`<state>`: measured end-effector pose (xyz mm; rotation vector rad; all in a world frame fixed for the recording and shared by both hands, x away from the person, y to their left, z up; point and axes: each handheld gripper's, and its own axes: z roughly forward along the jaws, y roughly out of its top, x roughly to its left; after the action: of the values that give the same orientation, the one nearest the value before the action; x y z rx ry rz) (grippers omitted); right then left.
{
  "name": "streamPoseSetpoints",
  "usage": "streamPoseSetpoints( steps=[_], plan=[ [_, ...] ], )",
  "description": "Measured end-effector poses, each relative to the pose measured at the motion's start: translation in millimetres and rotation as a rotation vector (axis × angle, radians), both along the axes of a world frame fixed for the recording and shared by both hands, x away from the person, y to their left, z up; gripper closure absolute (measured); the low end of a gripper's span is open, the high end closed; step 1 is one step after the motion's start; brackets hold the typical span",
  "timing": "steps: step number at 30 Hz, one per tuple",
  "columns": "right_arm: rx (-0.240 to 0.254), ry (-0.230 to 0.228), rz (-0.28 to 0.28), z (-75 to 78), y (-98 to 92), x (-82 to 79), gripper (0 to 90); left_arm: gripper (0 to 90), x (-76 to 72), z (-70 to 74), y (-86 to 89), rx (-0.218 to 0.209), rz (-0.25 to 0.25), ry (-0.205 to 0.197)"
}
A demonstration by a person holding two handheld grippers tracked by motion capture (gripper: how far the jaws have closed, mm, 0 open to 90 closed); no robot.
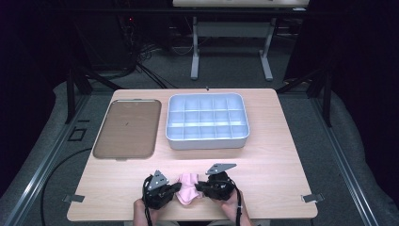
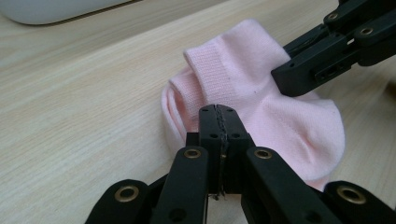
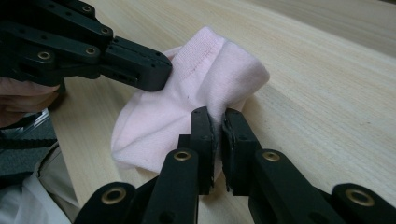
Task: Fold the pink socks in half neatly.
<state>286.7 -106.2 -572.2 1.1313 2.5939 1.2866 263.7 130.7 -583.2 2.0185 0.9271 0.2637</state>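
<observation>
- The left gripper (image 1: 175,187) sits near the table's near edge, its jaws pressed together on the left edge of a pink sock (image 1: 187,188).
- In the left gripper view, those jaws (image 2: 218,122) are squeezed flat against each other, with a fold of the sock (image 2: 261,107) caught between the pads close to its ribbed cuff.
- The right gripper (image 1: 200,187) faces it from the other side, and its jaws pinch the sock's right edge.
- In the right gripper view, the jaws (image 3: 218,125) stand almost together with a bunch of pink cloth (image 3: 187,107) nipped in the narrow gap between them.
- The sock lies on the wooden table (image 1: 273,155) directly between the two grippers, touching both and partly bunched up where each one grips it.
- Each gripper view also shows the other gripper reaching in from the far side: the right one (image 2: 299,74) over the sock's upper right, the left one (image 3: 149,70) over its upper left.
- A hand (image 1: 234,207) holds the right gripper from below; another hand (image 1: 141,209) holds the left.
- Well beyond the grippers, farther up the table, stands a pale blue tray with dividers (image 1: 207,141), roughly straight ahead of the right gripper.
- A flat brown tray (image 1: 127,129) lies just beside it, ahead of the left gripper and to its left.
</observation>
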Motion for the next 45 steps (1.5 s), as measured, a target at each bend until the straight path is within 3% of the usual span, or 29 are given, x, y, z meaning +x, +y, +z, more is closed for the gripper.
streamPoseSetpoints(
  steps=[8,13,18,28,33,36,38,41,43,45],
  plan=[
    [0.049,-0.015,0.004,6.4,-5.6,-5.7,84.1,89.8,4.4,-1.6,-3.3,-0.003,-0.005,0.0],
    [0.077,-0.017,0.007,10.9,-4.5,-6.6,84.2,89.8,8.7,-2.5,-6.9,-0.034,0.008,0.024],
    [0.101,-0.021,0.005,16.9,-5.3,-8.1,84.3,89.7,13.2,-1.8,-17.2,-0.027,-0.02,0.025],
    [0.111,-0.007,0.005,14.2,2.5,0.1,84.1,89.7,18.9,-0.2,-22.5,-0.013,-0.044,0.033],
    [0.109,0.0,-0.005,13.5,0.6,1.7,84.0,87.8,22.5,2.0,-16.4,-0.042,-0.065,0.063],
    [0.107,0.003,-0.013,13.8,-1.9,1.6,83.9,84.8,20.6,6.2,-13.4,-0.028,-0.065,0.061],
    [0.12,0.007,-0.019,13.5,-4.6,1.3,83.9,84.2,17.1,10.2,-11.5,-0.035,-0.055,0.044],
    [0.115,0.011,-0.025,13.4,-8.4,0.8,83.9,84.3,13.6,15.8,-7.8,-0.011,-0.054,0.024],
    [0.114,0.012,-0.029,13.4,-8.8,0.0,83.9,84.4,14.0,14.6,-7.3,-0.011,-0.047,0.026],
    [0.112,0.008,-0.028,13.8,-8.2,-0.6,83.9,84.7,15.7,11.1,-8.4,0.02,-0.032,0.025]
  ],
)
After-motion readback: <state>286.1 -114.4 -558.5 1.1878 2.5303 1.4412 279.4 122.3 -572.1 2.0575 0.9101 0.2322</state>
